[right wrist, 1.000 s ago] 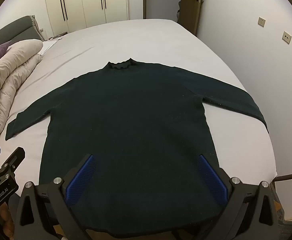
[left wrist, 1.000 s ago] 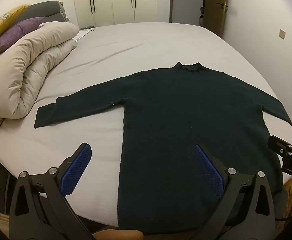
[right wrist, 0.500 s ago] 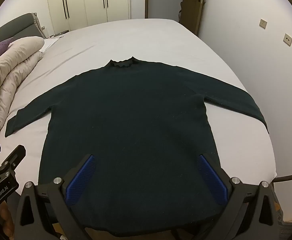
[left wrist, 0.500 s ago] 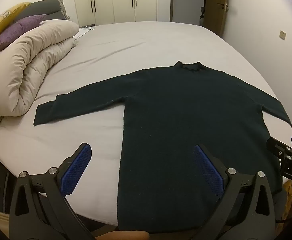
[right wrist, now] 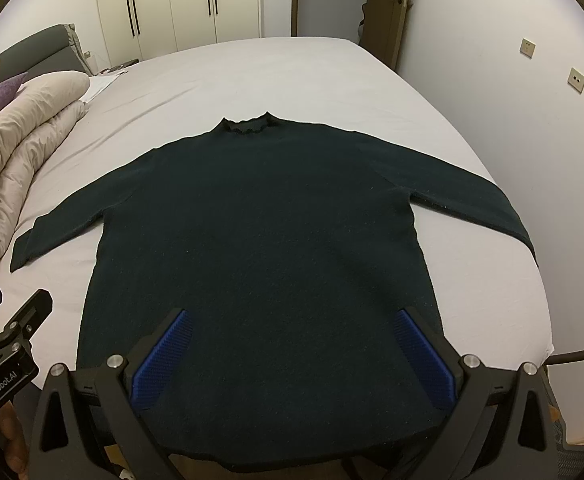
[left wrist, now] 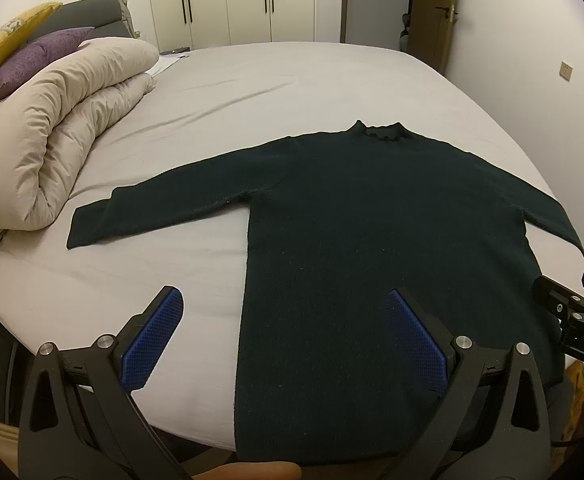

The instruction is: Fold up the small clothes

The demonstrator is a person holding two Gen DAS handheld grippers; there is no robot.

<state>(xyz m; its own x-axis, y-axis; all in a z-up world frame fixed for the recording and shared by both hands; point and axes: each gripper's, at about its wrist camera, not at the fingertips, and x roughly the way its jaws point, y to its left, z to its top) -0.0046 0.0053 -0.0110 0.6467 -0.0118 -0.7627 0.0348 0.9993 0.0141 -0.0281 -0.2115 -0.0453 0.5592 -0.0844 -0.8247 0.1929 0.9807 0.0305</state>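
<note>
A dark green long-sleeved sweater lies flat and spread out on the grey bed, collar away from me, both sleeves stretched sideways; it also fills the right wrist view. My left gripper is open and empty, hovering above the sweater's lower left hem edge. My right gripper is open and empty above the lower hem, near the middle. Each gripper shows at the edge of the other's view.
A rolled beige duvet with purple and yellow pillows lies at the bed's left. Wardrobes and a door stand behind the bed. A wall runs close along the right side. A chair edge is at lower right.
Both grippers have drifted slightly; the sweater sits a touch lower in both views. Nothing was grasped or moved.
</note>
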